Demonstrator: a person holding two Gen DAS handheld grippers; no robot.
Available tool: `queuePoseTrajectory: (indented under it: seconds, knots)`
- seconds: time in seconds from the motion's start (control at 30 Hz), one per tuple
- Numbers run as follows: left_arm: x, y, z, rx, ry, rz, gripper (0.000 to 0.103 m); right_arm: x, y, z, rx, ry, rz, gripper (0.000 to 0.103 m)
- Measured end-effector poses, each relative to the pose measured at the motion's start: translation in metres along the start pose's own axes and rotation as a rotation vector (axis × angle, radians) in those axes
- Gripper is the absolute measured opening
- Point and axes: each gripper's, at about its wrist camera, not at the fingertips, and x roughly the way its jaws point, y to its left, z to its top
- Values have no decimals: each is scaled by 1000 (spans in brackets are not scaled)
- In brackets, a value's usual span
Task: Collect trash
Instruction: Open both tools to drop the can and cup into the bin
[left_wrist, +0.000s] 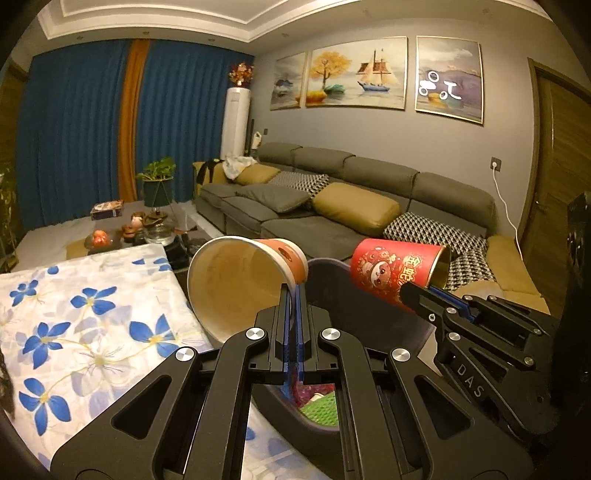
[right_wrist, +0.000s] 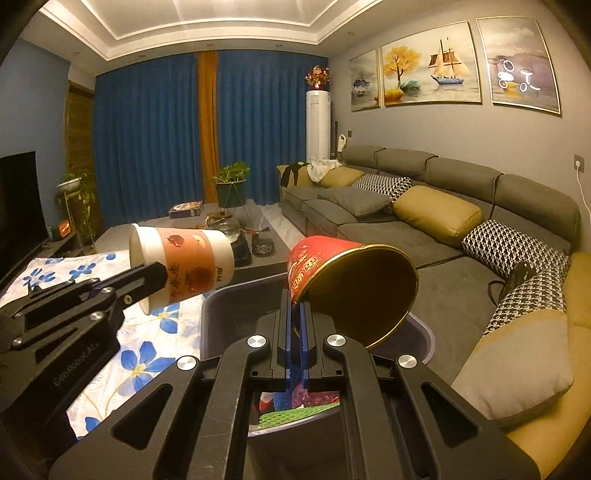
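The left claw (left_wrist: 295, 291) is clamped on the rim of a white paper cup (left_wrist: 236, 284) with an orange band, tipped on its side with its stained inside facing the left wrist camera. The right claw (right_wrist: 296, 314) is clamped on the gold rim of a red paper cup (right_wrist: 347, 284), also tipped. Both cups hang over the dark grey trash bin (right_wrist: 221, 314), the white one at its left edge, the red one further right. Colourful wrappers (right_wrist: 303, 406) lie in the bin. To the bin's left sits a worktop under a blue-flowered cloth (left_wrist: 74, 332); a grey sofa (right_wrist: 443, 229) runs along the right.
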Motion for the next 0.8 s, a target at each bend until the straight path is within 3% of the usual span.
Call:
queuePoseTrajectory:
  seconds: [0.8]
  knots:
    - [44,4,-10,-28,82,-52,4,22,-12,4,36,35,14,5]
